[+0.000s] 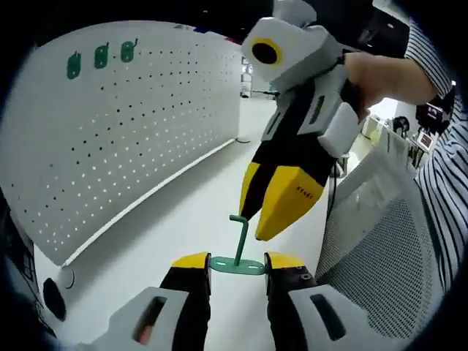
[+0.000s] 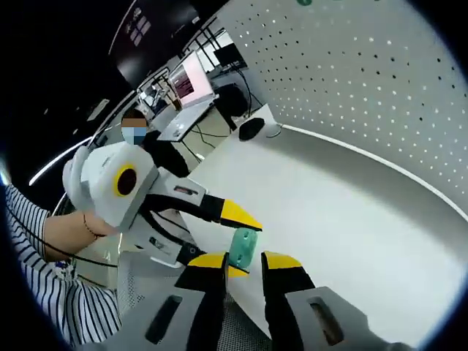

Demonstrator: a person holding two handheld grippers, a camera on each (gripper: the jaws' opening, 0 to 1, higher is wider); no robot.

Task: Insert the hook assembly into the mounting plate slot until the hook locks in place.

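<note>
You are mid-way, with the green hook (image 1: 238,252) carried between both grippers above the white desk (image 1: 183,219) and not yet at the pegboard (image 1: 124,139). Your left gripper (image 1: 238,265) is clenched on the hook's flat oval base plate, each jaw tip pressing one end. Your right gripper (image 1: 272,218) pinches the thin upright stem near its bent top. In the right gripper view the left gripper (image 2: 232,235) holds that plate (image 2: 243,247) face-on, just ahead of the right gripper's own jaws.

The next move, as I judge it, calls for carrying the hook over to the perforated board and lining it up squarely with a slot.

The hook looks like smooth moulded plastic; the board is matte white with regular holes, and three green hooks (image 1: 101,57) already hang near its top.
</note>
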